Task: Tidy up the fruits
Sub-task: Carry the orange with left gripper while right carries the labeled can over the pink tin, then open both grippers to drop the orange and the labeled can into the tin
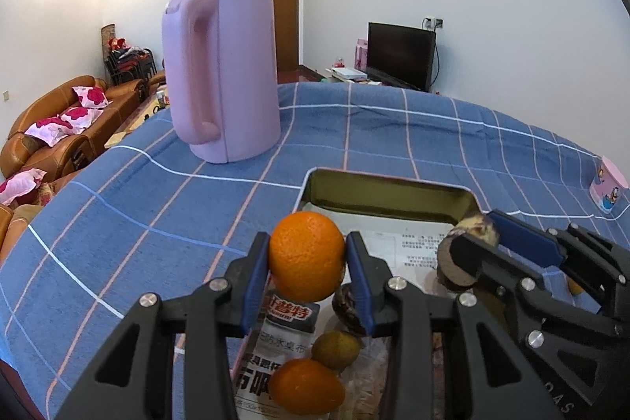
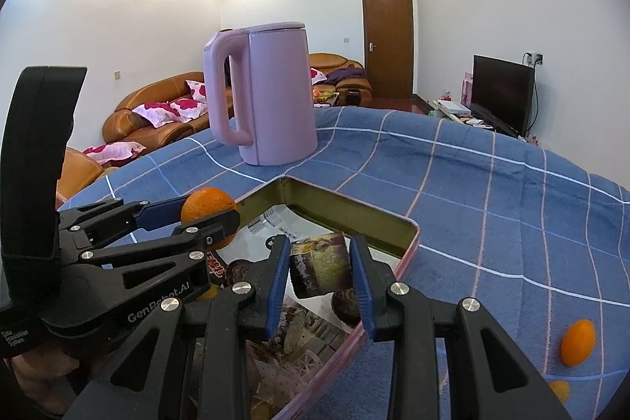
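Blue checked cloth (image 1: pixel 157 207) covers the tabletop, with a lilac kettle (image 1: pixel 232 73) standing well back from the work. Near the front sits a shallow metal tray (image 1: pixel 388 201) lined with printed paper, and the sorting looks partly done to me: a dark purplish fruit (image 1: pixel 348 308), a greenish one (image 1: pixel 336 349) and a small orange one (image 1: pixel 307 386) already lie inside it.

Both tools are loaded. The left gripper (image 1: pixel 307 258) has its jaws clamped on a round orange (image 1: pixel 307 256), held over the tray's near edge. The right gripper (image 2: pixel 319 264) pinches a dark, mottled fruit (image 2: pixel 321 262) above the tray.

Two releases would settle those. What remains, as far as I can see, is out on the cloth at the right: an orange kumquat (image 2: pixel 577 342) and another orange fruit (image 2: pixel 560 390) near it, both outside the tray.
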The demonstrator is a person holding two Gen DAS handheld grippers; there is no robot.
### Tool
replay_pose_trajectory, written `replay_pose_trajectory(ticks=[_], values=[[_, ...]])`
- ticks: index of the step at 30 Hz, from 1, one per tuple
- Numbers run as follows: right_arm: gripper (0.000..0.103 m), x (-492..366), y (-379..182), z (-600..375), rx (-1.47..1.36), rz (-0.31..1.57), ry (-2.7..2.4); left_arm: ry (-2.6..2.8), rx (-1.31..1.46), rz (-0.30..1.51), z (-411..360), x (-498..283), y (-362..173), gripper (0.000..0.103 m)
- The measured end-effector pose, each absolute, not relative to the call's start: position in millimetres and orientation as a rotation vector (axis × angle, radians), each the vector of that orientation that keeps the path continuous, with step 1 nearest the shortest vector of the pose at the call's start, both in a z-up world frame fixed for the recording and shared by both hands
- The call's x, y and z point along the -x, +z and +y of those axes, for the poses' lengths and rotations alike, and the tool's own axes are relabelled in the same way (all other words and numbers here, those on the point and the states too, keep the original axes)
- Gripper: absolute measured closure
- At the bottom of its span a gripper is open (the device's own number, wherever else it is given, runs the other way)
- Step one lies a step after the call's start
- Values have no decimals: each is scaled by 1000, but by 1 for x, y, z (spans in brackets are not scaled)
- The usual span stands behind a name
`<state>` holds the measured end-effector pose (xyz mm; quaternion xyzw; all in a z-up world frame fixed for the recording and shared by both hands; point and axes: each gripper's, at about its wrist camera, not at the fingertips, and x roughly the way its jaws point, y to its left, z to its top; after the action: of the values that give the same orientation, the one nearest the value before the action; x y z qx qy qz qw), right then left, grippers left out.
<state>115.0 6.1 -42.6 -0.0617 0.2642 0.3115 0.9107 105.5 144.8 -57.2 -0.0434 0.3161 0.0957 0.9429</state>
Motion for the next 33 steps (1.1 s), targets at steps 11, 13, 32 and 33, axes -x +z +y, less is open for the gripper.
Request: replay_pose_trajectory(ticks=[11,13,32,33], values=[[69,-120,-49,9,118,580,669,206,76,656,140,-107,-60,61],[69,-120,-48,9,118,579,668,205,80,652,141,-105,-60,60],[46,-90,-41,-68,121,571,446,147,78,578,103,-83,-37,18],[46,-91,-42,-78,113,579,423,140,74,580,99,-83,-37,15]])
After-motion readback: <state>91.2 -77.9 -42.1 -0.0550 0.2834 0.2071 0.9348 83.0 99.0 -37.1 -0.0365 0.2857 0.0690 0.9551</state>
